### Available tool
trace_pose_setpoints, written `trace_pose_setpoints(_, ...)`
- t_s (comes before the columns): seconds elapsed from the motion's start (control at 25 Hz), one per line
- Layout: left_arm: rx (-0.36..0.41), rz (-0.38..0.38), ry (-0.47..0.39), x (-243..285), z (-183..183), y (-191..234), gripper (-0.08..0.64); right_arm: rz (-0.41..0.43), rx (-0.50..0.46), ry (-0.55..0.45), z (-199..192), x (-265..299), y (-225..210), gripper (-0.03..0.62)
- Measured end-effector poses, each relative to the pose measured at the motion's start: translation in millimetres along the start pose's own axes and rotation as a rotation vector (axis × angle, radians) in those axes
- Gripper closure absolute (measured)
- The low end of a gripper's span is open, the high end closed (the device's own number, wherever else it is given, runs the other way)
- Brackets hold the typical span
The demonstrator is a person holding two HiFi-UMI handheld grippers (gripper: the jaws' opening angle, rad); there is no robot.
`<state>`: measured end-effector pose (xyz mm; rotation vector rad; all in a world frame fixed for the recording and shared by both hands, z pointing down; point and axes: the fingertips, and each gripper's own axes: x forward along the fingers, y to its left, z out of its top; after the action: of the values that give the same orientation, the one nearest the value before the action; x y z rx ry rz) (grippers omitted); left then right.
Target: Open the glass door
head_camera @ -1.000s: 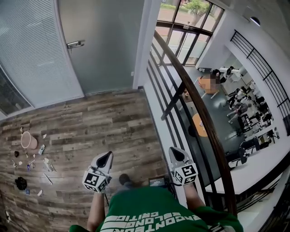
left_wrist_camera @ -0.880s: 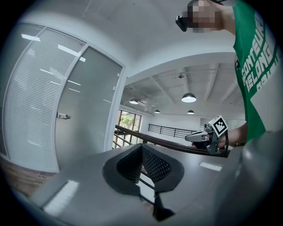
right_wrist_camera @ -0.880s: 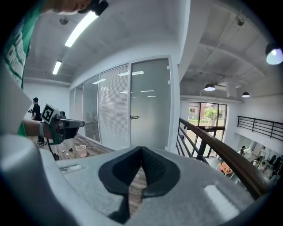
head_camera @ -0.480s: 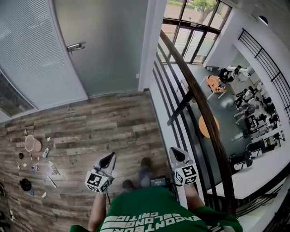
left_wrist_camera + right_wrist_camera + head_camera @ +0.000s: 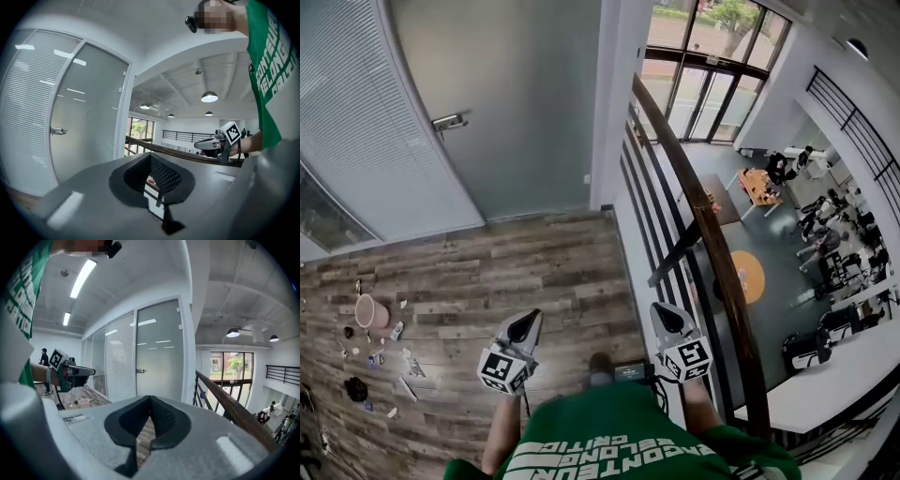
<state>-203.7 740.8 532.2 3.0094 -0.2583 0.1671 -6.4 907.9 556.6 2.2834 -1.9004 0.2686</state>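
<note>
The frosted glass door [image 5: 516,103] stands closed ahead of me, with its metal handle [image 5: 450,121] on the left side. It also shows in the left gripper view, door [image 5: 89,122] and handle [image 5: 57,131], and in the right gripper view, door [image 5: 159,352] and handle [image 5: 140,371]. My left gripper [image 5: 523,324] and right gripper [image 5: 666,317] are held out side by side over the wooden floor, well short of the door. Both are shut with nothing between the jaws: left gripper [image 5: 151,157], right gripper [image 5: 150,399].
A wooden handrail on black bars [image 5: 703,225] runs along my right, with a lower floor beyond it. A white pillar [image 5: 614,94] stands right of the door, a blinds-covered glass wall [image 5: 347,141] to its left. A pink bowl [image 5: 370,311] and small litter lie at left.
I have walked forward: the door and handle look closer and the litter has slid down the left edge. Both grippers keep their pose in front of me.
</note>
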Motion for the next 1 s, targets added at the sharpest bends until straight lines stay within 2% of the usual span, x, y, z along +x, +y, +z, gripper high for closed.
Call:
trace_pose_setpoints(0.28, -0.009, 0.043, 0.016, 30, -2, 6, 0.545, 0.044, -0.004, 0.010, 0, 27, -29, 0.598)
trace_pose_setpoints(0.6, -0.038, 0.064, 0.027, 48, -5, 25, 0.545, 0.080, 0.005, 0.043, -3, 63, -40, 0.598)
trace_pose_setpoints(1.0, -0.066, 0.009, 0.001, 110, 0, 91, 0.545, 0.042, -0.024, 0.080, 13, 127, -64, 0.598)
